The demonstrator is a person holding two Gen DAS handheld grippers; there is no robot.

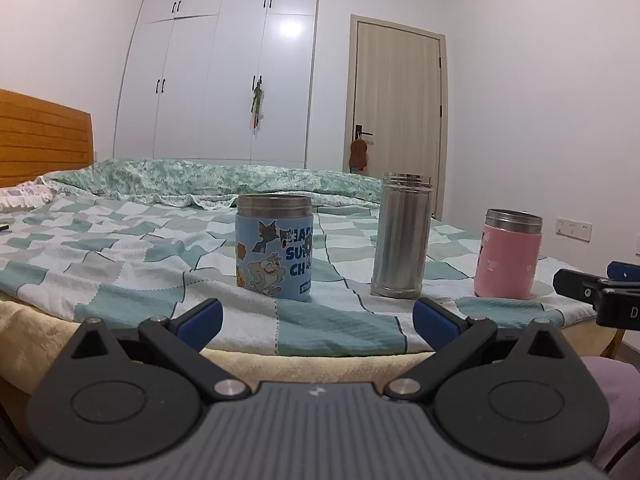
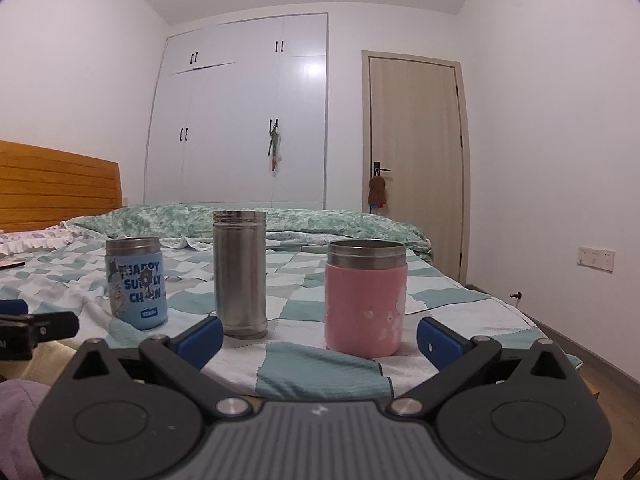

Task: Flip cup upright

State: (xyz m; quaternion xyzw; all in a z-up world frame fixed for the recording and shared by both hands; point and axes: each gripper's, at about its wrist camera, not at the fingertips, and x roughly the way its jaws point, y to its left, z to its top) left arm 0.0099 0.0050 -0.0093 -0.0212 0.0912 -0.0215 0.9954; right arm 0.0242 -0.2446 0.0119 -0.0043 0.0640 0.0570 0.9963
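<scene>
Now, through the left wrist camera, we see our left claw (image 1: pixel 318 318) spread wide and holding nothing, held low at the near edge of the bed (image 1: pixel 120 248). Three vessels stand in a row on the checked blanket: the blue cartoon cup (image 1: pixel 274 246) straight ahead between our fingers, the tall steel cup (image 1: pixel 402 236) to its right, and the pink cup (image 1: pixel 508 254) further right. Each seems to stand with its steel mouth up, so we judge the flipping largely done; we cannot tell which one the task means. The right claw's tip shows at the frame's right edge.

Through the right wrist camera, our right claw (image 2: pixel 320 338) is likewise spread wide and empty, with the pink cup (image 2: pixel 366 300) nearest, just beyond the fingers, the steel cup (image 2: pixel 240 274) left of it and the blue cup (image 2: pixel 136 282) furthest left.

The risk lies in the soft bedding: its wrinkles give poor footing, so a nudge from a finger or pressure on the mattress could topple the tall steel cup, which could knock its neighbours.
</scene>
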